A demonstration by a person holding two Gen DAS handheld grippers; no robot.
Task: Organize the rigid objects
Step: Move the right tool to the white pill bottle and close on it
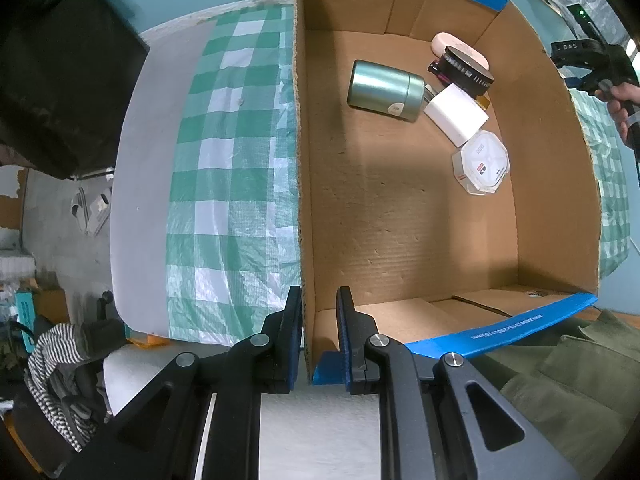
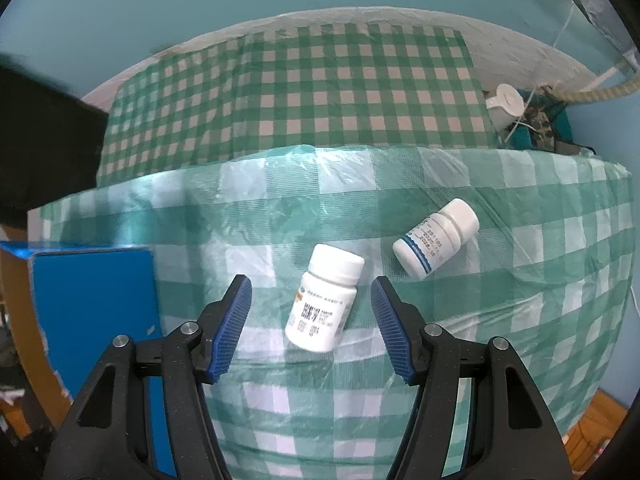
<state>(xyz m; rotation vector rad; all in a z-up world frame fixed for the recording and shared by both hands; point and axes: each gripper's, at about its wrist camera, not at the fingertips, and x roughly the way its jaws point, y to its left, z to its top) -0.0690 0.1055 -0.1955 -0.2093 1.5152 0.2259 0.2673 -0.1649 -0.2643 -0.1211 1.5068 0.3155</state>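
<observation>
Right gripper (image 2: pixel 310 316) spread wide, straddling a white pill bottle (image 2: pixel 323 305) lying on the checked cloth (image 2: pixel 500 312) just right of the cardboard box (image 2: pixel 92 320), untouched. Probably light, stiff, slick-walled: best pinched across the labelled body, below the cap. Left gripper (image 1: pixel 319 336) clamped on the box wall.

- The left black plastic two-finger gripper (image 1: pixel 318 336) has chunky matte arms with triangular cutouts, round silver pivot screws at the joints, and flat fingers faced with blue ribbed pads (image 1: pixel 345 336).
- The right black plastic two-finger gripper (image 2: pixel 310 326) looks the same in its own camera: speckled black arms, silver screw heads, blue cross-hatched rubber pads (image 2: pixel 232 320).
- From the left camera, its black handle carries white "DAS" lettering and a blue bit, with a hand (image 1: pixel 620 104) on it.
</observation>
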